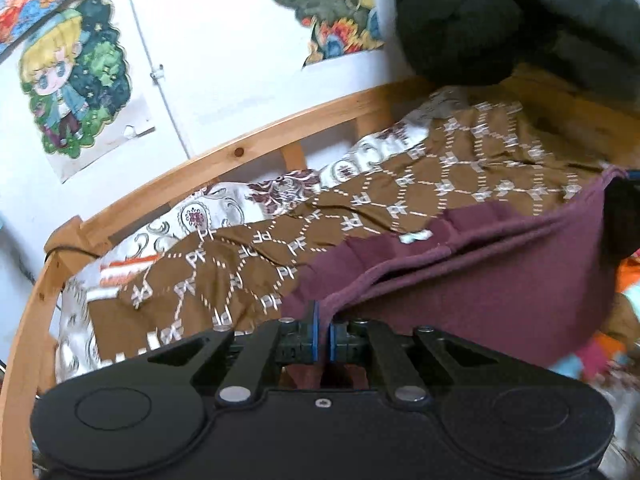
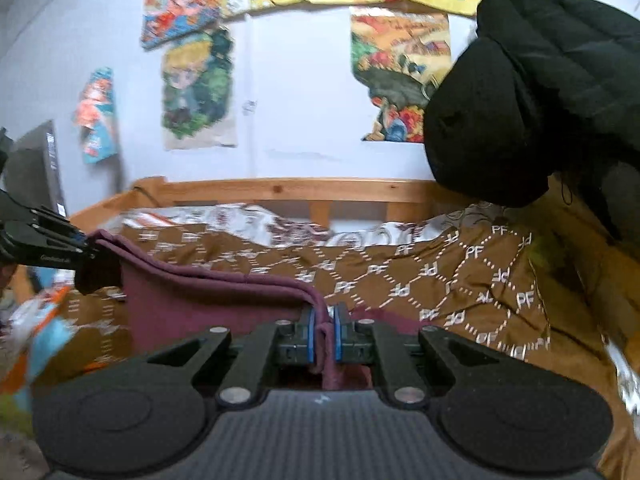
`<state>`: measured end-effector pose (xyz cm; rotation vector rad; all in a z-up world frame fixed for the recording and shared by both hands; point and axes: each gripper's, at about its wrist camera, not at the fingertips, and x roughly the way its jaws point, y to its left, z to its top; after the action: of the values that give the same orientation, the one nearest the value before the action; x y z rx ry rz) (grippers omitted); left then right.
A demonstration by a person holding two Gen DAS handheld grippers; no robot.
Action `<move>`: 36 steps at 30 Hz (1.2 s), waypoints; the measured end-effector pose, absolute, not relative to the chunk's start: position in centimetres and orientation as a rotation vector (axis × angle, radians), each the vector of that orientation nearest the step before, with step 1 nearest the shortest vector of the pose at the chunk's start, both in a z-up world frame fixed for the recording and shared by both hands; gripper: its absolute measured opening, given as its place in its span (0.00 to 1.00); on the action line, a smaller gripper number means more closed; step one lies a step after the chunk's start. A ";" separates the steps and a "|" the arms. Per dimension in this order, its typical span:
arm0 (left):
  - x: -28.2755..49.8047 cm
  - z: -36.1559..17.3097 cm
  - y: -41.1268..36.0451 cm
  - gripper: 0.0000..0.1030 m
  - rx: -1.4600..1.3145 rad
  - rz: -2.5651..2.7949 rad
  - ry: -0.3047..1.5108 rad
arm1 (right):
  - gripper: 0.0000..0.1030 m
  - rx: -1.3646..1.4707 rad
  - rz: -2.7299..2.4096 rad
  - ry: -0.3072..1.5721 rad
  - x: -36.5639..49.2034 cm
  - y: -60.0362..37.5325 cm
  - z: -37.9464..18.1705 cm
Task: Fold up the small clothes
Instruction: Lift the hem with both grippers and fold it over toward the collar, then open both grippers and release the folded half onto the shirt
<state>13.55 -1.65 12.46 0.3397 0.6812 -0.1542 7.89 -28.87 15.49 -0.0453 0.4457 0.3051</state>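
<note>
A maroon garment [image 1: 480, 280] hangs stretched between my two grippers above a brown patterned bedspread [image 1: 400, 184]. My left gripper [image 1: 323, 320] is shut on one edge of the garment. My right gripper [image 2: 324, 320] is shut on the other end of the garment [image 2: 208, 300]. In the right wrist view my left gripper [image 2: 86, 248] shows at the left, pinching the far corner. In the left wrist view the right gripper shows only as a dark shape at the right edge [image 1: 624, 220].
A wooden bed frame [image 2: 280, 190] runs along a white wall with colourful posters [image 2: 200, 88]. A black padded jacket [image 2: 540, 92] hangs at the upper right. Colourful clothes [image 2: 36, 328] lie at the left of the bed. A dark monitor [image 2: 36, 168] stands far left.
</note>
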 end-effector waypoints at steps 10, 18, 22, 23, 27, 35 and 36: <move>29.1 4.5 -2.2 0.05 0.330 -0.113 0.830 | 0.11 -0.087 0.290 0.574 23.5 -29.0 9.2; 34.9 -1.9 -1.4 0.05 0.288 -0.077 0.924 | 0.12 -0.060 0.291 0.686 31.2 -29.2 2.6; 35.9 -3.7 -1.5 0.06 0.257 -0.075 0.954 | 0.23 -0.008 0.304 0.698 32.7 -30.0 0.7; 36.0 -3.9 -1.4 0.08 0.248 -0.076 0.959 | 0.27 0.013 0.307 0.703 32.7 -30.4 0.4; 36.2 -4.2 -1.1 0.11 0.179 -0.067 0.970 | 0.63 0.046 0.284 0.687 32.1 -32.5 0.4; 34.6 -2.5 0.1 0.76 0.110 -0.123 0.899 | 0.78 0.100 0.327 0.674 29.1 -35.2 0.5; 34.1 -2.3 0.3 0.81 0.123 -0.137 0.878 | 0.78 0.085 0.346 0.681 28.7 -35.0 0.2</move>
<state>34.13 0.27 -2.28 0.1228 0.8781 -0.1369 28.71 -35.00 0.22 0.0853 0.6811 0.3463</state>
